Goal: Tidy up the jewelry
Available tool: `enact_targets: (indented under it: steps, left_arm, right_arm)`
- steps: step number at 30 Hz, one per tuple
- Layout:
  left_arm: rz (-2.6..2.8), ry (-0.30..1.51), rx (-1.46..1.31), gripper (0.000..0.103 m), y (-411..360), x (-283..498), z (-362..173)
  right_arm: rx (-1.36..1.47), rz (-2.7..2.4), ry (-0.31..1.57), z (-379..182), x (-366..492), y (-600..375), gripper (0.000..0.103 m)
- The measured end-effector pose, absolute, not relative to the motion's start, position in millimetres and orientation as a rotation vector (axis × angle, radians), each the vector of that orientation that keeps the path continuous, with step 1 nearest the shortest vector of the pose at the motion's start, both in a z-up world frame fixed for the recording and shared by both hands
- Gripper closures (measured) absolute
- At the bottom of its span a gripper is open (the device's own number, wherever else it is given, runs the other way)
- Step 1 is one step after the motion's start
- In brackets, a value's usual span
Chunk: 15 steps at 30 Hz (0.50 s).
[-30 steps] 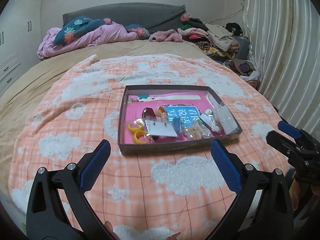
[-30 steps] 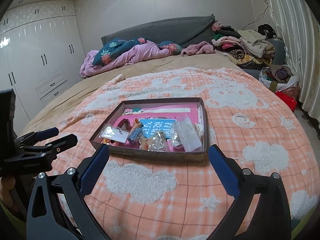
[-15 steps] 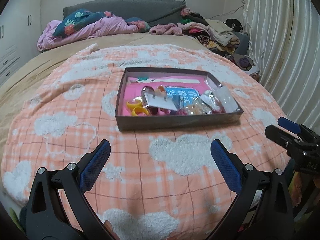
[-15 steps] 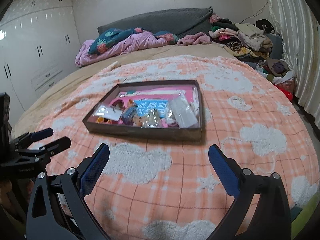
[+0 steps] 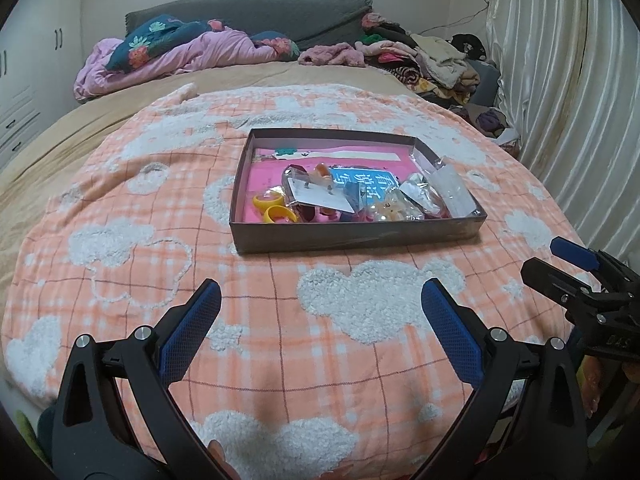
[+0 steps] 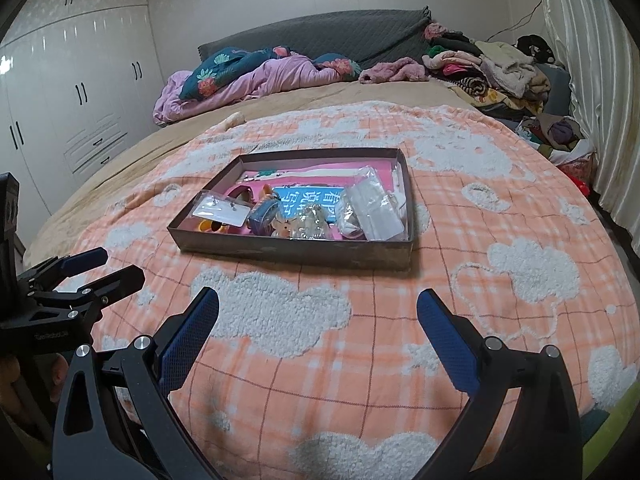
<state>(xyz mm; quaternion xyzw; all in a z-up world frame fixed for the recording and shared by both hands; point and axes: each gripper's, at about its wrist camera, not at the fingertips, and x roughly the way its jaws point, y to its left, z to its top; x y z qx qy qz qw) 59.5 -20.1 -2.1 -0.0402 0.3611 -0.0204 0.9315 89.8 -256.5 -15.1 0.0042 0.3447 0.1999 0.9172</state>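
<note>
Left hand-held gripper (image 5: 320,300) is hovering w/ blue pads spread wide, nothing btwn them, over the orange plaid blanket (image 5: 280,320) w/ white fluffy clouds. Right hand-held gripper (image 6: 318,306) is doing the same, spread wide and empty; it's also showing at the right edge of the left wrist view (image 5: 560,258). Ahead of both, well apart from the fingertips, a shallow dark box (image 5: 352,236) w/ pink lining is sitting on the blanket, holding the jewelry: two yellow rings (image 5: 274,208) in the near-left corner, an earring card (image 5: 316,194) in clear plastic, a blue printed card (image 5: 370,184), clear bags of small pieces (image 6: 370,210) toward the right side. Blanket is lying on the bed (image 6: 320,92); crumpled pink bedding (image 6: 256,80) and a clothes pile (image 6: 488,64) are sitting by the grey headboard (image 6: 320,36). White wardrobe (image 6: 72,100) on the left, curtain (image 5: 568,80) on the right.
</note>
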Motion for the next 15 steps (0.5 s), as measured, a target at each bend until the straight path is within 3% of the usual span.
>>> enact_targets:
  steps: [15]
  left_arm:
    - [-0.039,0.734,-0.081,0.009,-22.1,56.8,2.8]
  right_arm:
    - [0.012,0.41,0.708,-16.6,90.4,-258.3,0.004]
